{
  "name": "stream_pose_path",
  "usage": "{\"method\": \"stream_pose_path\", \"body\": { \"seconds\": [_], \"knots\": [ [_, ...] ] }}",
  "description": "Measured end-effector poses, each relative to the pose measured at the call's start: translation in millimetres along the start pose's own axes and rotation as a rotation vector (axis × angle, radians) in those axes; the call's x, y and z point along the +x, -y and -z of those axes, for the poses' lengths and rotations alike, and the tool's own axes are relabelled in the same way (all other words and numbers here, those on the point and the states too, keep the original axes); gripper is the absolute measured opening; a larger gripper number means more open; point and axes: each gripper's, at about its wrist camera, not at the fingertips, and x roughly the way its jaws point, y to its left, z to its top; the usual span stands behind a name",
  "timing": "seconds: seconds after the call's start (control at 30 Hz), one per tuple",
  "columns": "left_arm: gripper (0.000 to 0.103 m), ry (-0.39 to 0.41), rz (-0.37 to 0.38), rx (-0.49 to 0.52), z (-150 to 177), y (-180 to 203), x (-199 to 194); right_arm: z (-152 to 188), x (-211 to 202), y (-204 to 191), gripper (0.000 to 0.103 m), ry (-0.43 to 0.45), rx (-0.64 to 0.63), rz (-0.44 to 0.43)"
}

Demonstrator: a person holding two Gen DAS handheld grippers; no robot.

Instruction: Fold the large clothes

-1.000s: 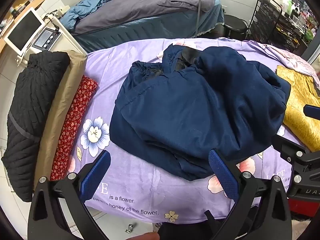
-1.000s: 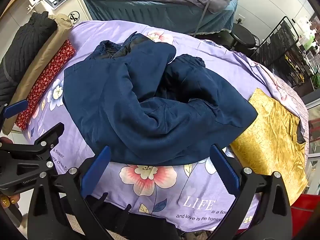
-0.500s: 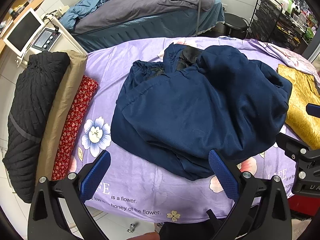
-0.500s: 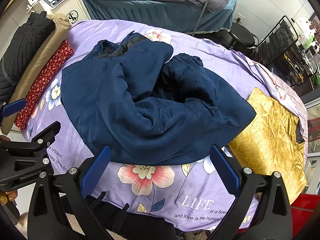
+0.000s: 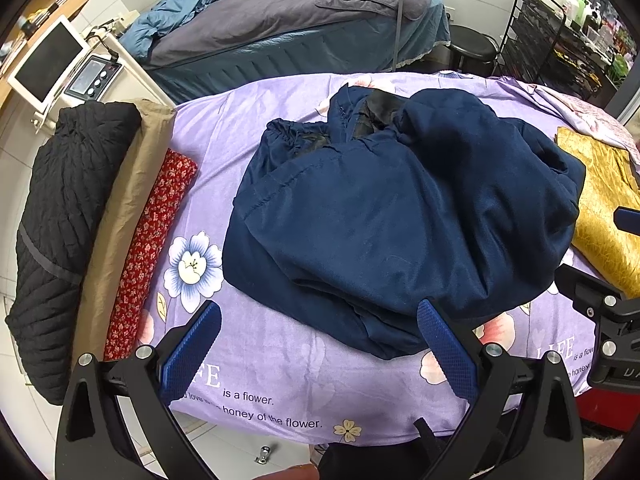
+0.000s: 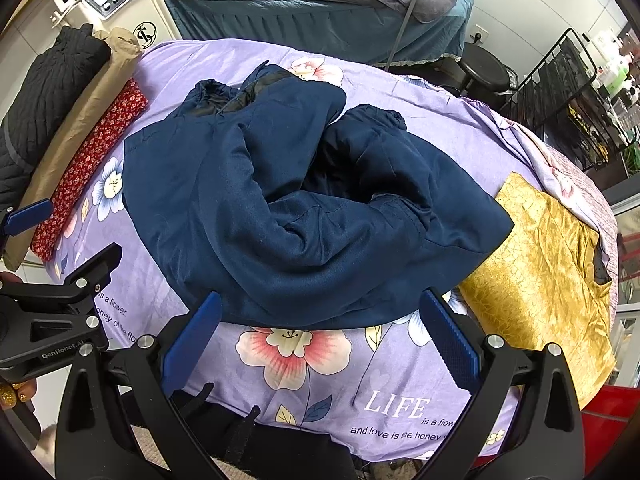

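At worktop centre lies a crumpled navy jacket [image 5: 392,216] — left claw [image 5: 316,352] and right claw [image 6: 320,344] both released, hovering at the near edge.

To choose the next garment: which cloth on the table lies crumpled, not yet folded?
The navy jacket, heaped mid-table. The gold cloth lies flat; the red floral roll is rolled.

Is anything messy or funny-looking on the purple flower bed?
Yes. The dark blue jacket is a crumpled heap in the middle of the purple sheet, with its black lining showing at the top. The folded clothes at the left edge are neat. Both grippers are open, touching nothing.
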Motion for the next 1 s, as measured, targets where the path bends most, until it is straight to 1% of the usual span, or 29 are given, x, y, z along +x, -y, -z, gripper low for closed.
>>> {"method": "stream_pose_path", "body": {
  "seconds": [1.0],
  "knots": [
    [0.096,-0.001,0.000,-0.005,0.8,-1.7,0.0,0.3,-1.1,-2.8,0.097,0.002,-0.002,-0.005]
  ]
}}
